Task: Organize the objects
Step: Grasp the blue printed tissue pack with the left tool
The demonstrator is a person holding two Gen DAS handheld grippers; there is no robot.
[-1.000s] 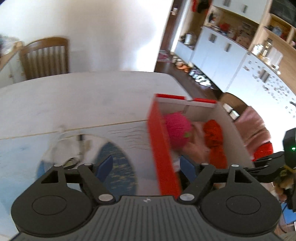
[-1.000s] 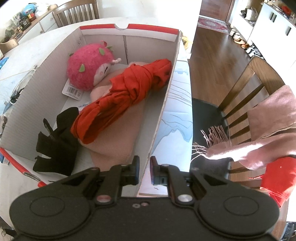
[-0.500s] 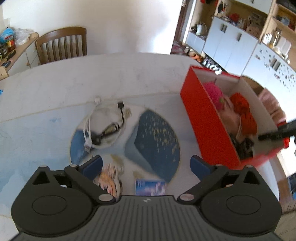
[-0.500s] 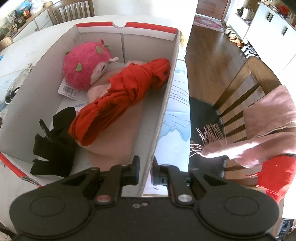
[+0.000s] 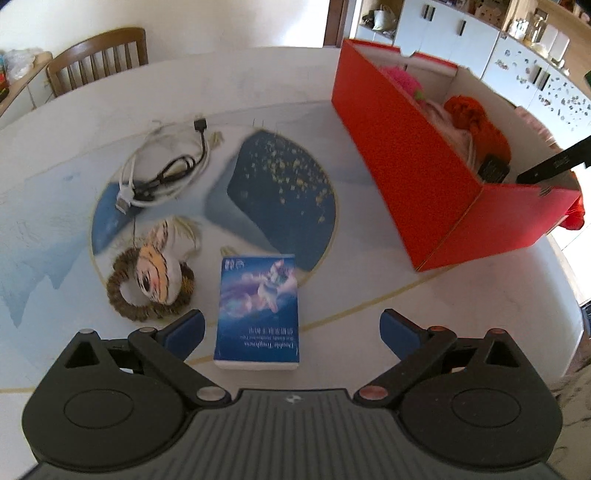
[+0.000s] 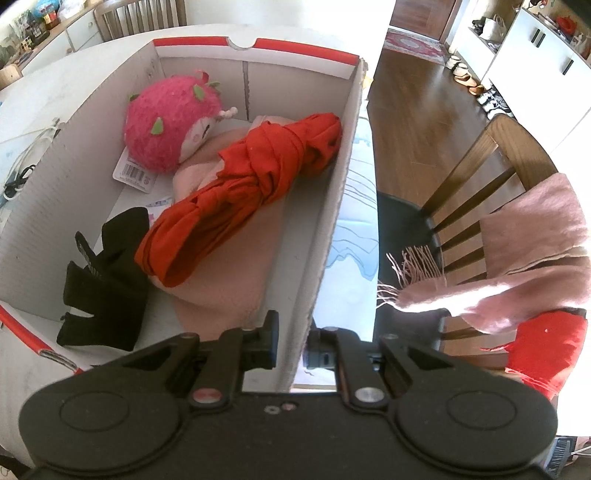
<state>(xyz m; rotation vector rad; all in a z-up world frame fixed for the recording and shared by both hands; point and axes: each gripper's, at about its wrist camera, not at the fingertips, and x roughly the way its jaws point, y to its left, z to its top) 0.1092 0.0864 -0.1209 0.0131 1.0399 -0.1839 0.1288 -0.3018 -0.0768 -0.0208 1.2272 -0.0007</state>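
My left gripper [image 5: 291,330] is open wide, low over the table, with a blue tissue pack [image 5: 258,310] lying between its fingers, untouched. Left of the pack lies a small plush face on a brown ring [image 5: 151,280]; beyond it sits a coil of white and black cables [image 5: 162,170]. The red box [image 5: 417,166] stands at the right. My right gripper [image 6: 291,343] is shut on the box's right wall [image 6: 332,206]. Inside the box lie a pink plush [image 6: 166,122], a knotted red cloth [image 6: 251,184], a pink cloth [image 6: 229,273] and a black glove [image 6: 103,280].
A wooden chair [image 5: 96,59] stands beyond the round table [image 5: 258,81]. A second chair [image 6: 472,192] draped with a pink scarf [image 6: 524,258] and a red cloth [image 6: 543,347] stands right of the box. White cabinets [image 5: 461,33] line the far wall.
The left gripper has swung left and down from above the box to just over the tissue pack, its jaws opening wider. The right gripper has kept its hold on the box wall.
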